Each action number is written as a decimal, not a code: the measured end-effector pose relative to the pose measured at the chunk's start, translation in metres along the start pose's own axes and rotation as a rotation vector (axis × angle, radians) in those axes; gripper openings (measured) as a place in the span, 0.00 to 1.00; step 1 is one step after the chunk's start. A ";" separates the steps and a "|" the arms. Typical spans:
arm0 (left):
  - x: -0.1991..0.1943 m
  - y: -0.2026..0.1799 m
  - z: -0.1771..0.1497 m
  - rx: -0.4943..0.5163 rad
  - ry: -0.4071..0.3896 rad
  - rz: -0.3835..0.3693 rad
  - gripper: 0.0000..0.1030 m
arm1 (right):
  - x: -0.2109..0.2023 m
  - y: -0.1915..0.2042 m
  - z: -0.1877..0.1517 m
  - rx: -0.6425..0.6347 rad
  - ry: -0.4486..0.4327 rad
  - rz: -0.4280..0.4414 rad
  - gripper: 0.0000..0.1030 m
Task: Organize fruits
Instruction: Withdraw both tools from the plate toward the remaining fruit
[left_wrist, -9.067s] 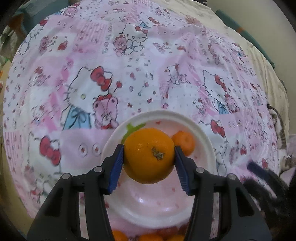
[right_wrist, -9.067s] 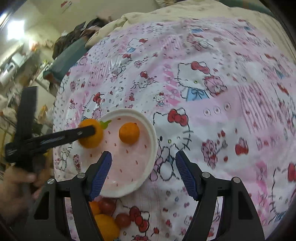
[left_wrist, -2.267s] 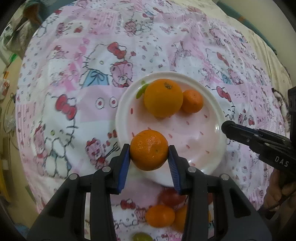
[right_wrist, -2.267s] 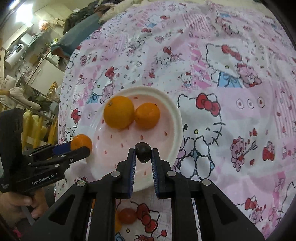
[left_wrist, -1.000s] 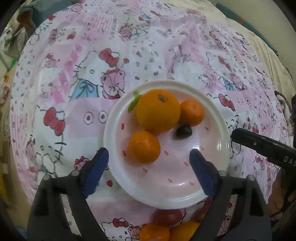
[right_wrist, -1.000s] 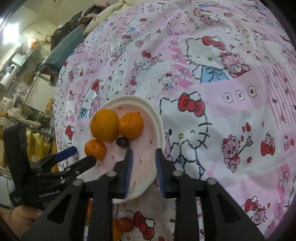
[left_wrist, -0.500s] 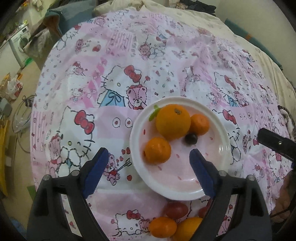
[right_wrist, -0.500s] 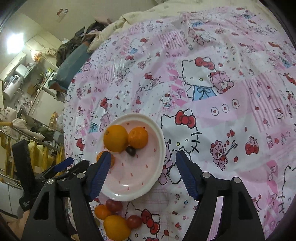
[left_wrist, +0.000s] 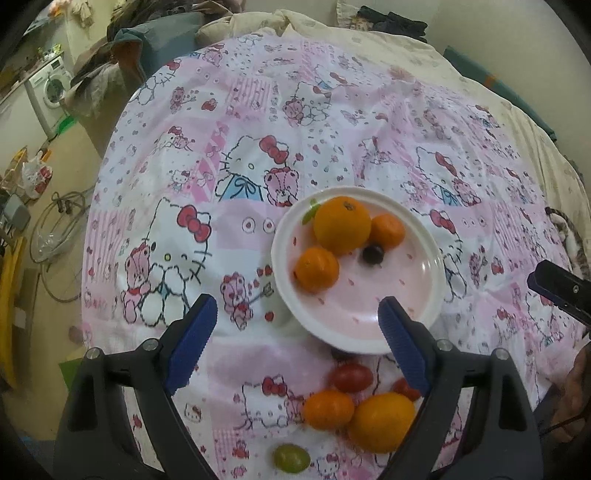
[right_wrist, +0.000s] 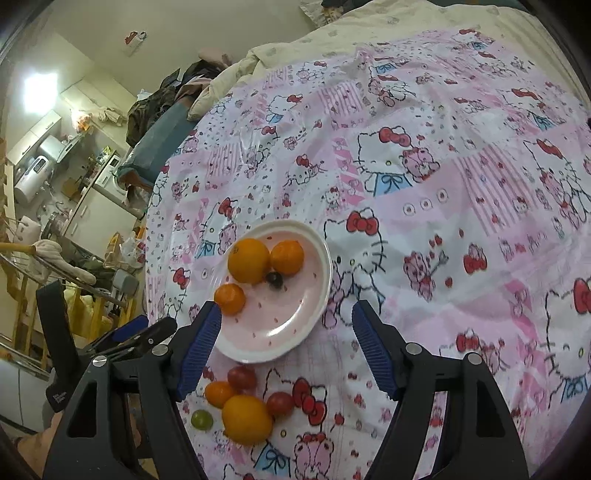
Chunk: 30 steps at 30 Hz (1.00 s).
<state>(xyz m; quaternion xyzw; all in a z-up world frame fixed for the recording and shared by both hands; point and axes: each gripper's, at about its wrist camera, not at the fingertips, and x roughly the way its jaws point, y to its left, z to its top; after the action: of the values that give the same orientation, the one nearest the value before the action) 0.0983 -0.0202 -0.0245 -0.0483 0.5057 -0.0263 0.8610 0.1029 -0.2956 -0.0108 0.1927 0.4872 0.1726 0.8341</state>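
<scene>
Both hand-held grippers spread, empty, above the plate (left_wrist: 436, 266).
Loose fruit (left_wrist: 382, 421) lies near the bed's front edge; a clumsy pinch could roll it off the slick cover (left_wrist: 332, 122).

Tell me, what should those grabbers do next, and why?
Probably lower one open, empty gripper, say the right gripper, onto a loose fruit such as the red tomato. The plate holds four fruits, but five more lie on the cloth just below it.
</scene>
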 end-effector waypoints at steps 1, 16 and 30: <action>-0.003 -0.001 -0.002 0.004 0.001 -0.007 0.84 | -0.002 0.000 -0.003 -0.002 0.001 -0.001 0.74; -0.020 0.005 -0.034 -0.066 0.036 -0.024 0.84 | -0.003 -0.013 -0.045 0.018 0.050 -0.051 0.75; 0.019 -0.026 -0.064 0.074 0.233 -0.066 0.84 | 0.018 -0.028 -0.044 0.064 0.100 -0.149 0.75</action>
<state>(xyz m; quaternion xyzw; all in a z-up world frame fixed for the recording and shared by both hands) 0.0515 -0.0512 -0.0688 -0.0298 0.5991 -0.0789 0.7962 0.0750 -0.3043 -0.0579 0.1737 0.5466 0.1040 0.8125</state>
